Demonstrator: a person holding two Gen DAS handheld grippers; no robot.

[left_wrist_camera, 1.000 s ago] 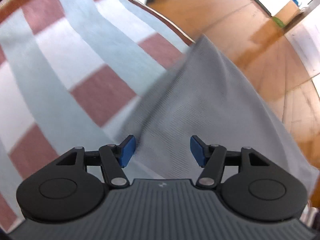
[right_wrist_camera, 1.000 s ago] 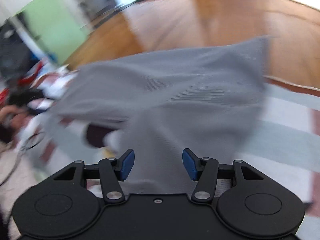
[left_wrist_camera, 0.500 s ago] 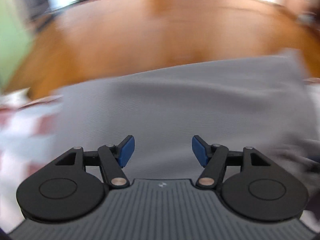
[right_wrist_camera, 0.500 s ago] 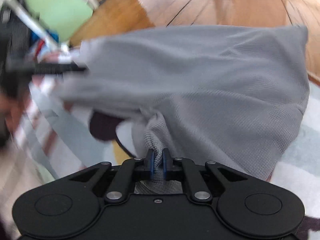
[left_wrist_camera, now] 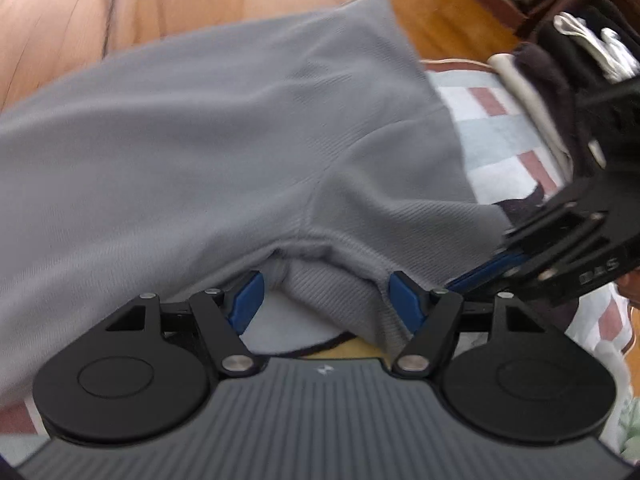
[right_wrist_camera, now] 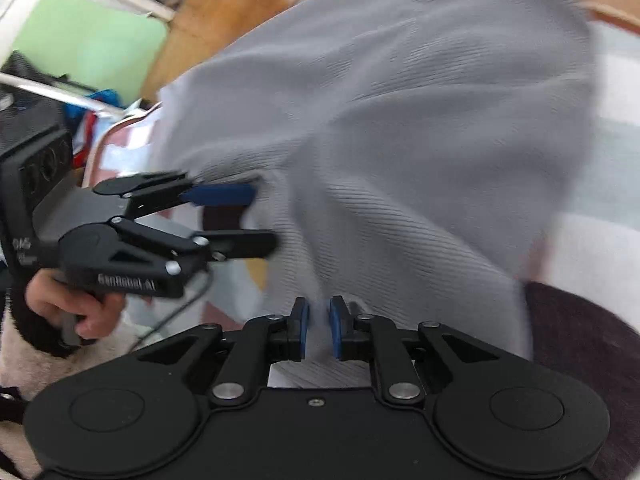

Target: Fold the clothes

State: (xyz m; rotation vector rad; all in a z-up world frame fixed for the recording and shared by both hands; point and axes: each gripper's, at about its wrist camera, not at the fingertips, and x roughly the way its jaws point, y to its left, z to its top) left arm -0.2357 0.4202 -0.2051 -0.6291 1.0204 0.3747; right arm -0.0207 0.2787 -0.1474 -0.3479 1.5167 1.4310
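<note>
Folding is judged to be at an early stage: the grey ribbed-knit garment point(left_wrist_camera: 224, 148) is seen lifted and draped, not yet laid flat or creased into any neat fold. It is spread over the checked red, white and pale-blue blanket point(left_wrist_camera: 496, 132), its far end reaching past the blanket's far edge toward the wooden floor point(left_wrist_camera: 120, 4).

Left tool point(left_wrist_camera: 326, 304): jaws have just been opening further and stand wide apart; a bunched ribbed hem of the garment lies between them, but the blue pads are not seen pressing on it, so it is read as released.

Right tool point(right_wrist_camera: 319, 326): jaws nearly together, with a thin pinch of the grey cloth between the pads; they have just eased slightly apart. The cloth is taken as gripped there.

Left to do, by judgement: hem to be taken up by the left tool, garment spread, sides and length folded. Dark purple fabric point(right_wrist_camera: 580, 360) lies beside the garment, apparently unfolded as well.
</note>
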